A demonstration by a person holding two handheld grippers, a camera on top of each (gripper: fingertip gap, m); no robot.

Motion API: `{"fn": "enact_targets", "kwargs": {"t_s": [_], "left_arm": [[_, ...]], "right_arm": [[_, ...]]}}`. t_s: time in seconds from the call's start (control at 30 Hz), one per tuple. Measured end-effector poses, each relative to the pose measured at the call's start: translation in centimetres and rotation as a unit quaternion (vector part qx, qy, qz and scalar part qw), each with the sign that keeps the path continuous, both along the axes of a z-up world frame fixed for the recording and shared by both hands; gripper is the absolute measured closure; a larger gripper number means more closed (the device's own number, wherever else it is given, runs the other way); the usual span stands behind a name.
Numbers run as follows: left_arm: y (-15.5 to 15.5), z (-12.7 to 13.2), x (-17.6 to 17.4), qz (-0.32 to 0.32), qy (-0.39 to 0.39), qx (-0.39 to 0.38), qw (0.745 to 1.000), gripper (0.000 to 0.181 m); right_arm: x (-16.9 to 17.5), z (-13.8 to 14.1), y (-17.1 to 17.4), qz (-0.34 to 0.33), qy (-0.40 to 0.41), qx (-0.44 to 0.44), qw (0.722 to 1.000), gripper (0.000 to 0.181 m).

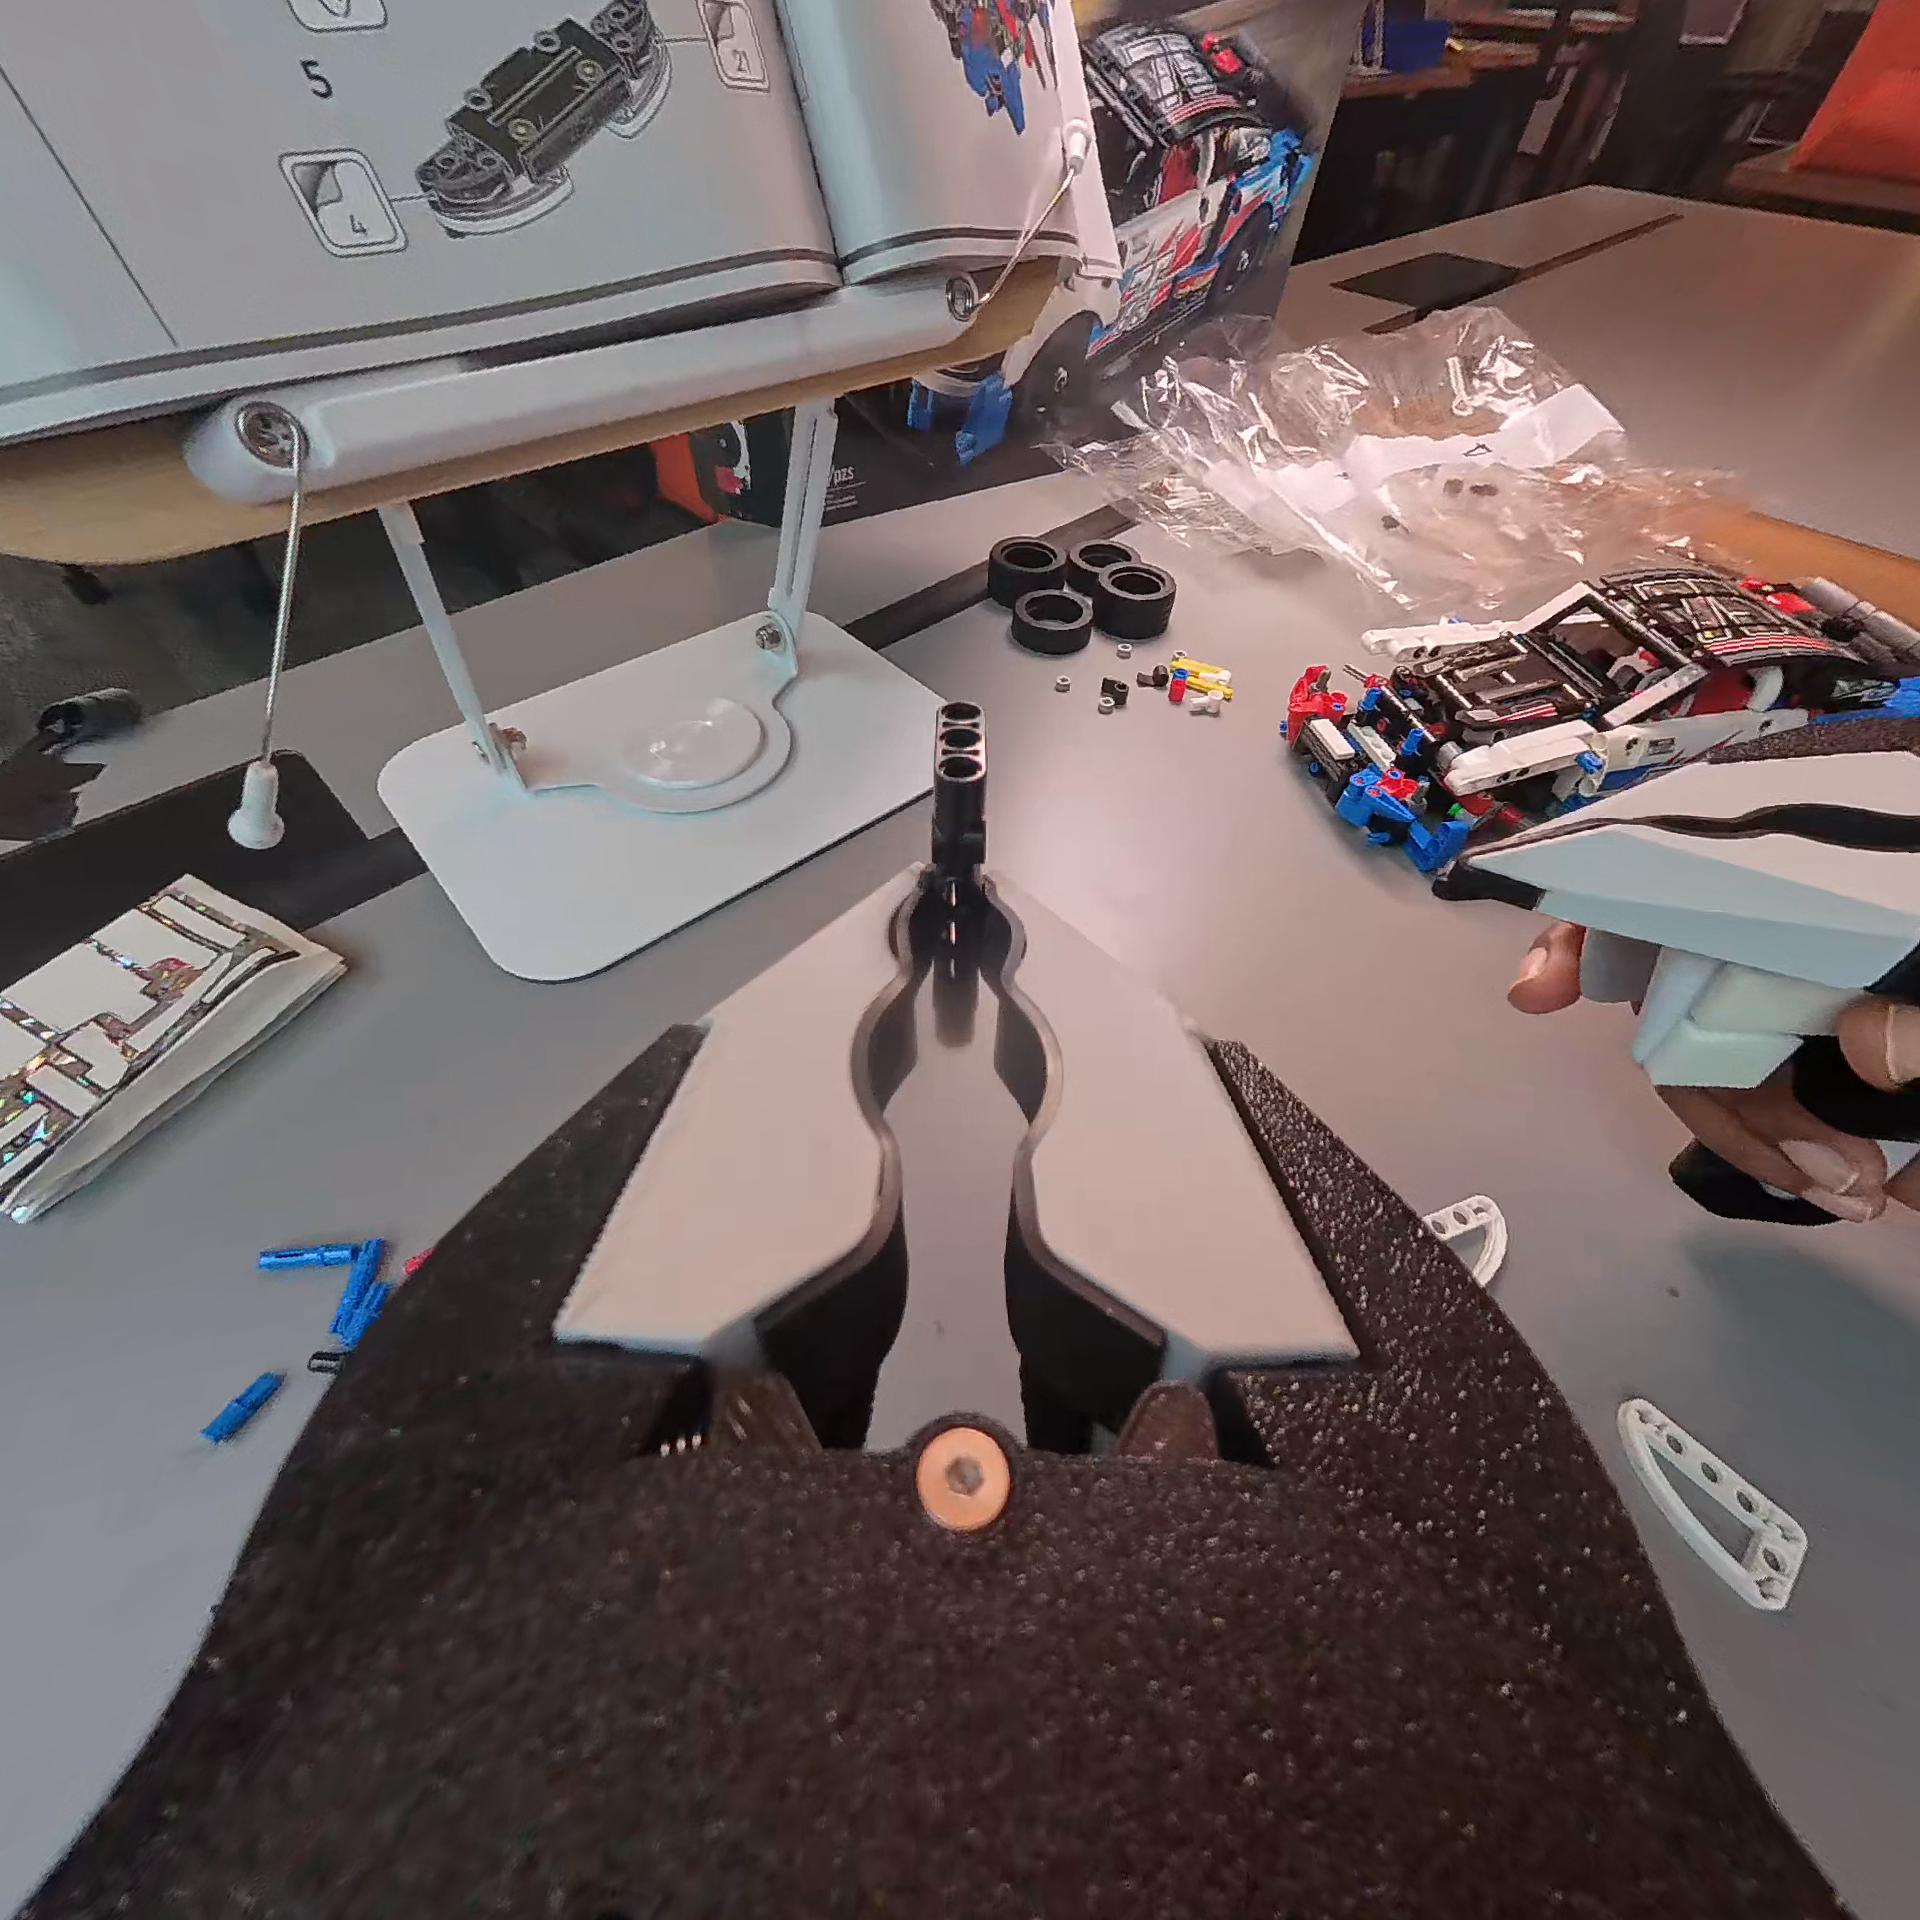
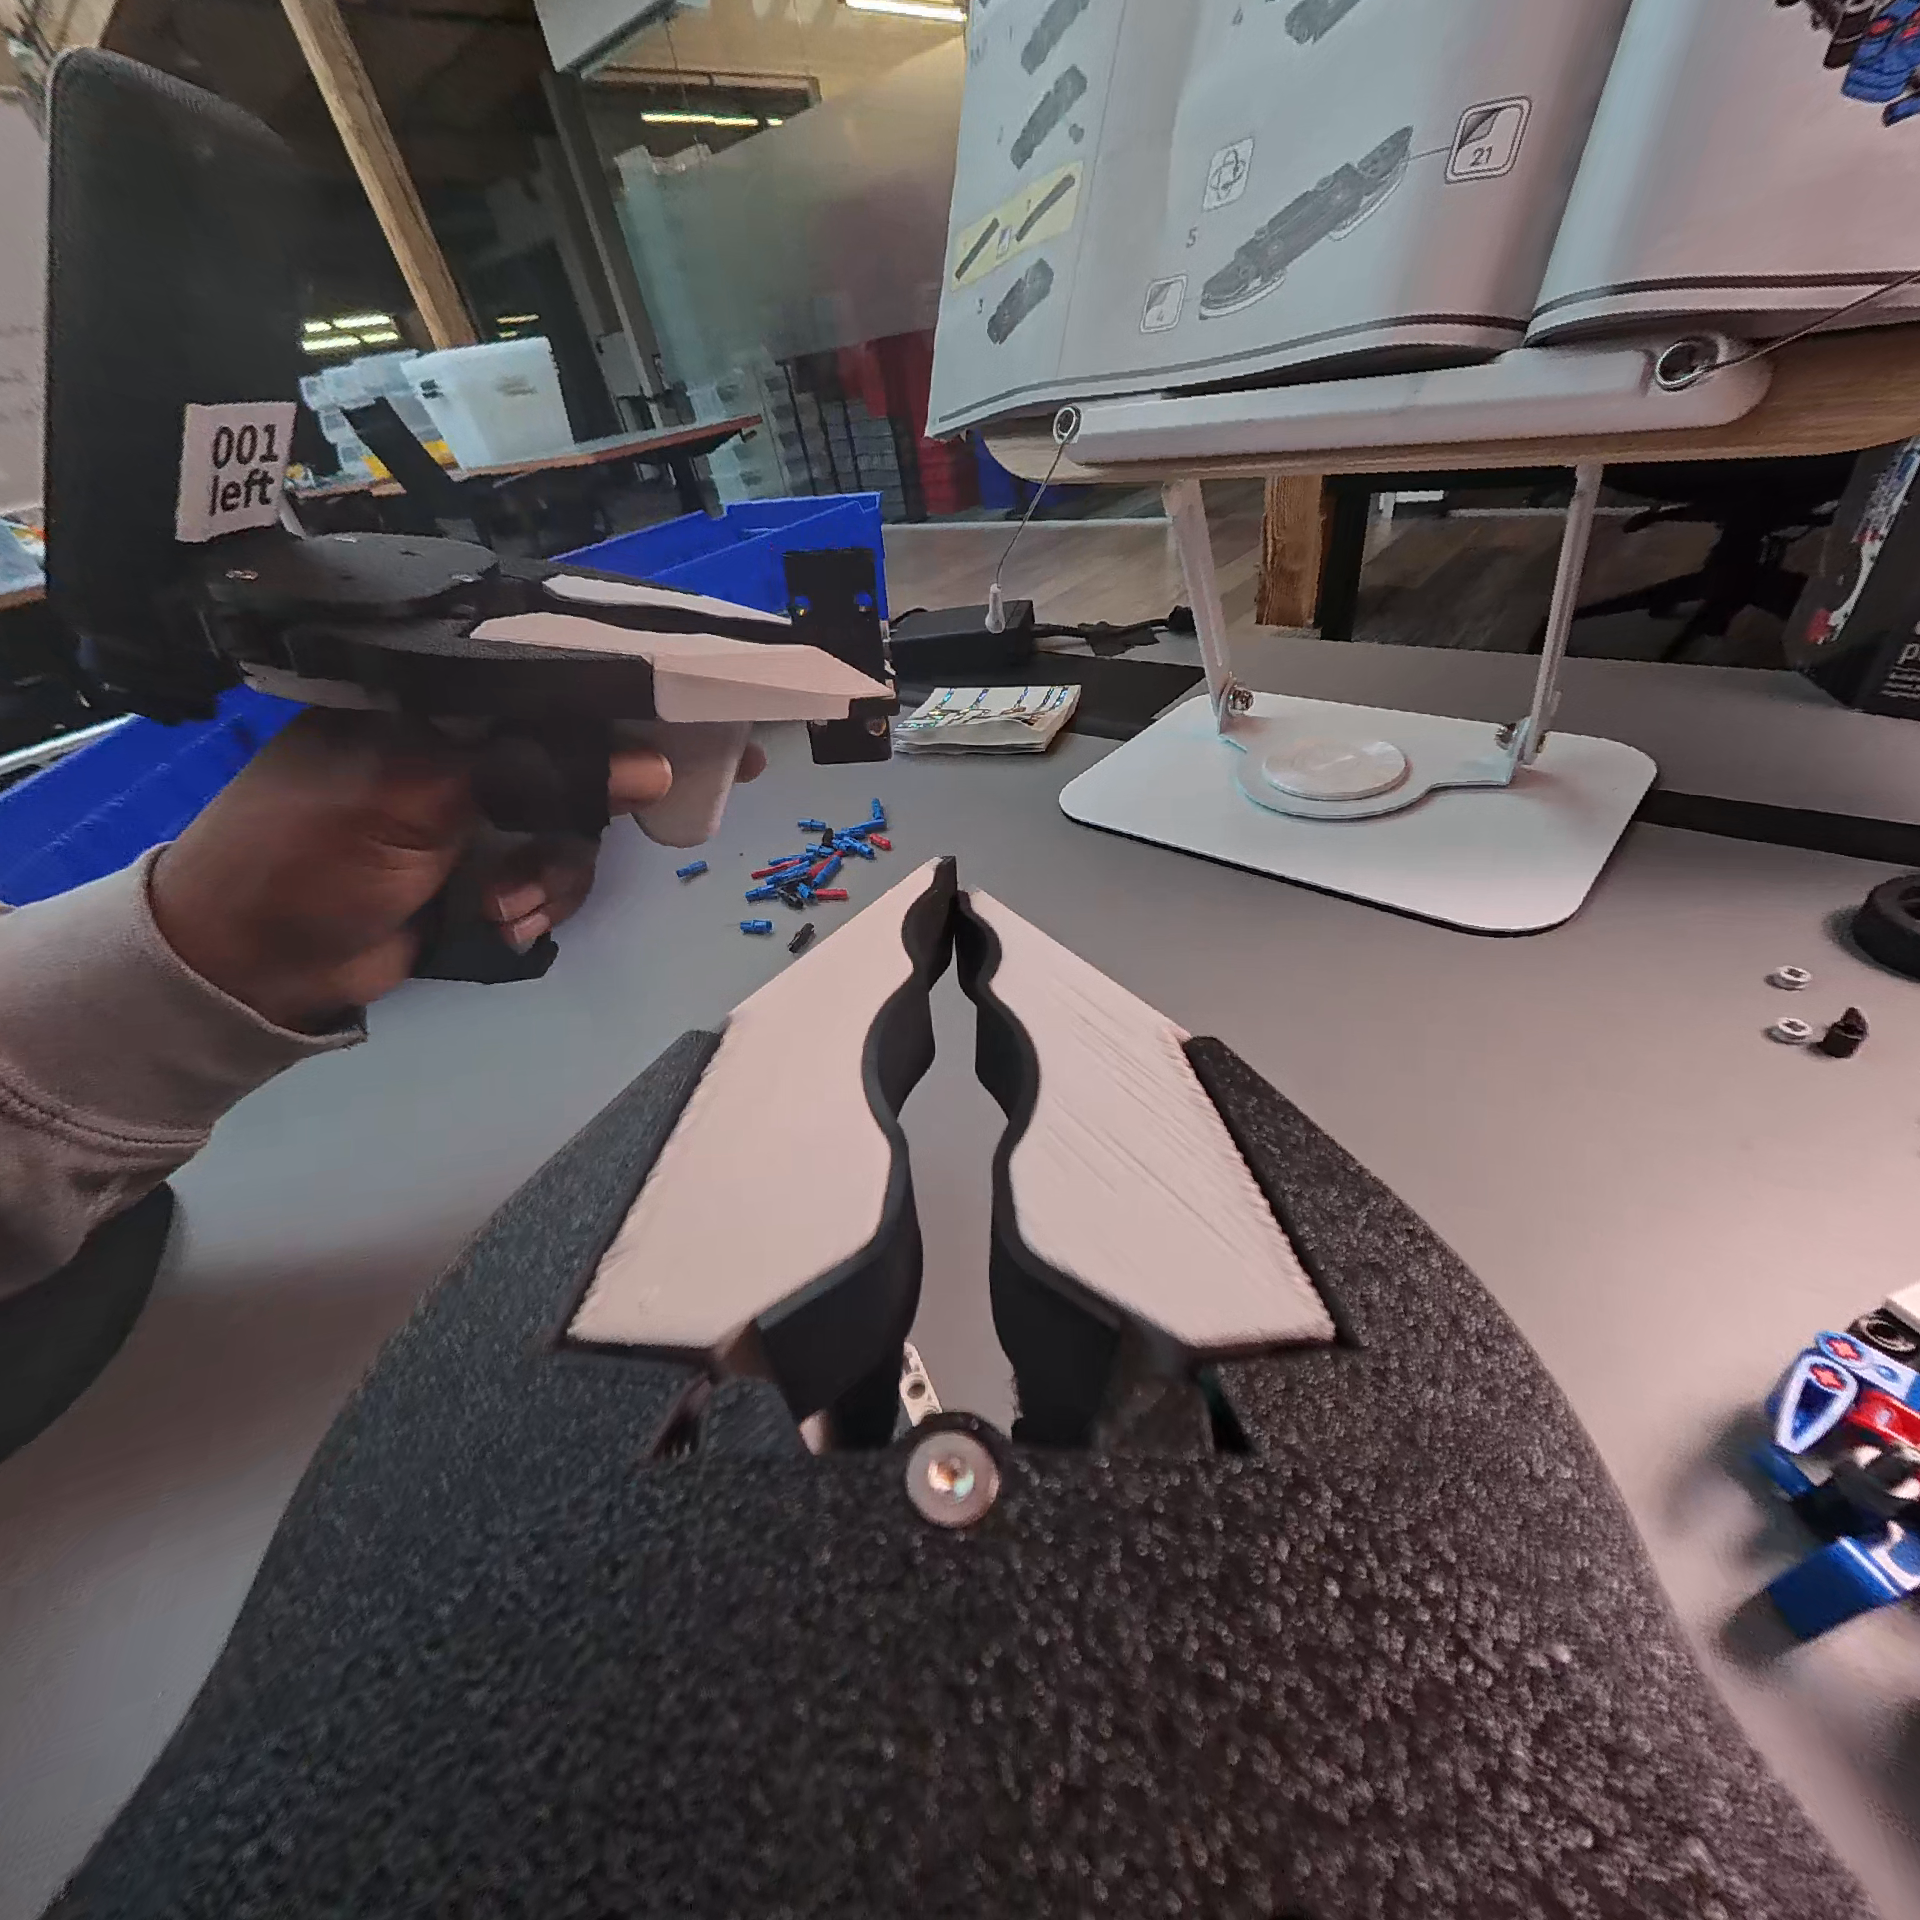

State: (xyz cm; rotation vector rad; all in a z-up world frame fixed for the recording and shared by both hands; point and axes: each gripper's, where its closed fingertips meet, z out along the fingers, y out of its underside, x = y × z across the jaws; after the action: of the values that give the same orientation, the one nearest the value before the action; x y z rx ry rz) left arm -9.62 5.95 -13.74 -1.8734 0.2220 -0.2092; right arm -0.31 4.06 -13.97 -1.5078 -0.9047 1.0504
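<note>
My left gripper (image 1: 957,894) is shut on a black toy-brick part (image 1: 958,790) with three round holes on top, and holds it upright above the grey table (image 1: 1195,935). In the right wrist view the same gripper (image 2: 868,717) shows at the left in a person's hand, with the black part (image 2: 844,665) at its tip. My right gripper (image 2: 956,904) is shut with nothing between its pads, above the table near a pile of blue, red and black pins (image 2: 821,862). It also shows at the right of the left wrist view (image 1: 1455,883), beside a partly built toy car (image 1: 1558,707).
A white book stand (image 1: 665,831) with an open instruction booklet (image 1: 416,156) stands at the back. Several black tyres (image 1: 1081,592), small loose parts (image 1: 1174,686), a clear plastic bag (image 1: 1403,457), a folded sticker sheet (image 1: 135,1039), blue pins (image 1: 343,1299) and white angled pieces (image 1: 1714,1507) lie on the table. The partly built toy car (image 1: 1558,707) is closer to my right gripper, around 25 cm from its tips; the left tips are 30 cm off.
</note>
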Motion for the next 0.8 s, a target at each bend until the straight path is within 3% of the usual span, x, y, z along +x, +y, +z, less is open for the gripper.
{"fn": "enact_targets", "kwargs": {"t_s": [0.43, 0.57, 0.67, 0.8], "left_arm": [[0.0, -0.8, 0.6, -0.013, -0.007, -0.01, 1.0, 0.177], [-0.3, -1.5, 1.9, -0.048, -0.025, -0.024, 0.998, 0.177], [-1.0, -2.0, 3.9, -0.104, -0.083, -0.041, 0.99, 0.177], [-2.0, -1.7, 6.1, -0.167, -0.204, -0.049, 0.963, 0.177]], "right_arm": [[0.3, 0.0, 0.4, 0.001, 0.005, -0.015, 1.0, 0.181], [0.4, 0.2, 0.4, 0.019, 0.014, -0.025, 0.999, 0.181], [0.5, -0.3, 0.3, 0.038, 0.008, -0.034, 0.999, 0.181], [0.1, -0.7, -0.8, 0.08, -0.014, -0.009, 0.997, 0.163]]}}
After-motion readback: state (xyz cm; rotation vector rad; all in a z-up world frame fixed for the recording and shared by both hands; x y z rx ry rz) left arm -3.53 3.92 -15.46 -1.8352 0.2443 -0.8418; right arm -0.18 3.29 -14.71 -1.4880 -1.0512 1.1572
